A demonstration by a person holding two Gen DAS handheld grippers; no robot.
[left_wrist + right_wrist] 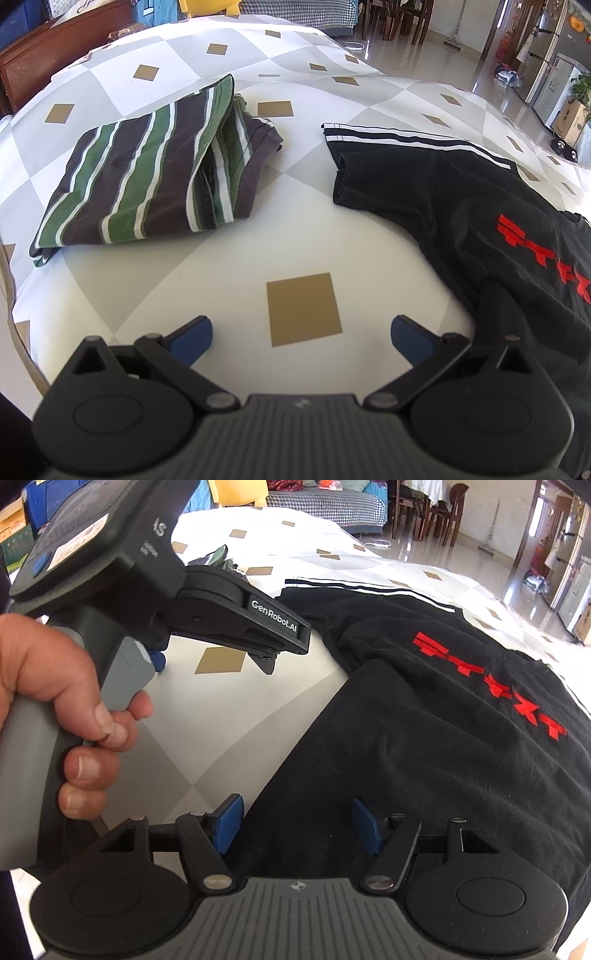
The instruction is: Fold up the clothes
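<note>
Right under my right gripper [297,825] sits the near edge of the black cotton t-shirt with red lettering [424,716], stretching far-right; jaws half open, nothing pinched. My left gripper [301,341] is wide open, empty over the checkered sheet [258,206], shirt on its right

Both wrist views down, near, sharing black shirt [461,206]

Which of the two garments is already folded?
The green striped shirt, a compact folded bundle; the black T-shirt with red print lies spread out.
</note>
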